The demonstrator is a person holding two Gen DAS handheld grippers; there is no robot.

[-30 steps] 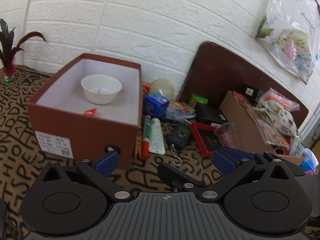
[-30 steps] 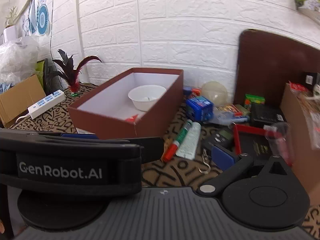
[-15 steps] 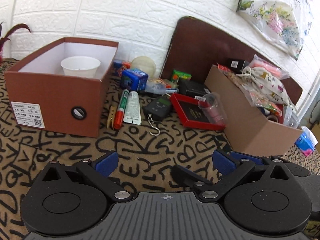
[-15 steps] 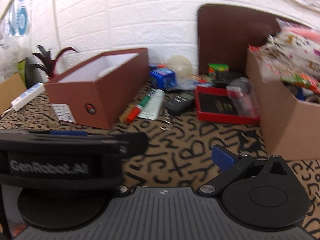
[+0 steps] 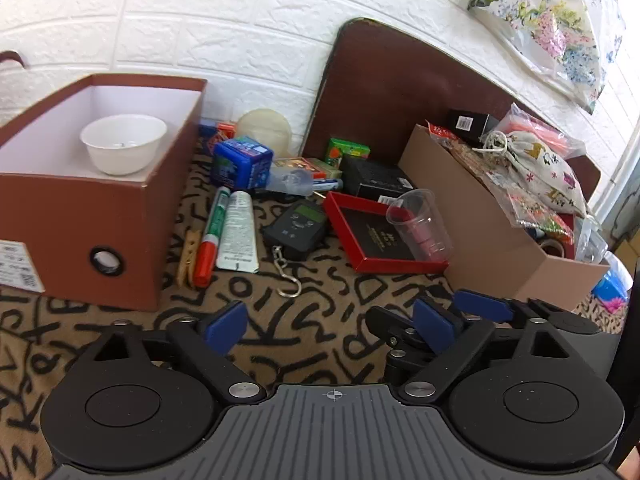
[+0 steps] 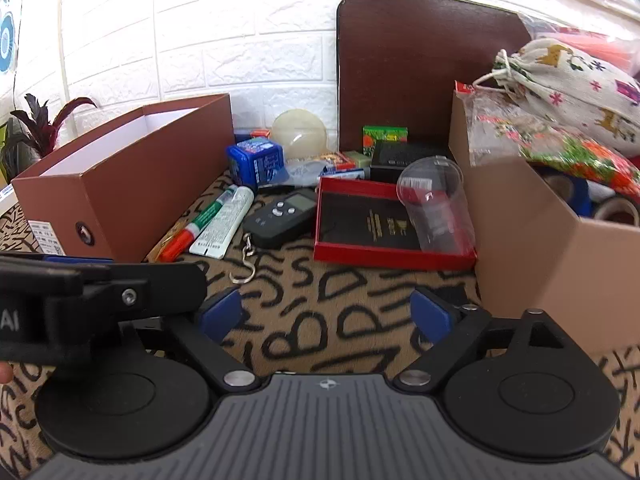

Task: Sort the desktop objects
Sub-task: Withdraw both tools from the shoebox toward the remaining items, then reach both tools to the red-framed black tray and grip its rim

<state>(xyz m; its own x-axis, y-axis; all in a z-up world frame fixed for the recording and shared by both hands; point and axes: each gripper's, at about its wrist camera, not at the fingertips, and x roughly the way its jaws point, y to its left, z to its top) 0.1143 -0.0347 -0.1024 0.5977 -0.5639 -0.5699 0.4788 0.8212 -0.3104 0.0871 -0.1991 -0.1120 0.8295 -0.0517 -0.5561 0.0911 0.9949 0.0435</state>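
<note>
Left gripper (image 5: 330,326): jaws apart, just been closing a little, nothing between, above the patterned cloth (image 5: 320,312).
Right gripper (image 6: 328,314): jaws apart, also just closing slightly, empty, near the cardboard box (image 6: 532,240).
Shoebox (image 5: 100,216): far left, open, white bowl (image 5: 123,143) inside.
Clutter: between the boxes; marker (image 5: 210,236) and tube (image 5: 238,232) side by side, scale (image 5: 296,230) right of them, clear cup (image 5: 420,224) lying on red tray (image 5: 360,248).

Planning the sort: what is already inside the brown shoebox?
Inside the brown shoebox, a white plastic bowl sits on its white floor. The near wall hides the floor's front part.
</note>
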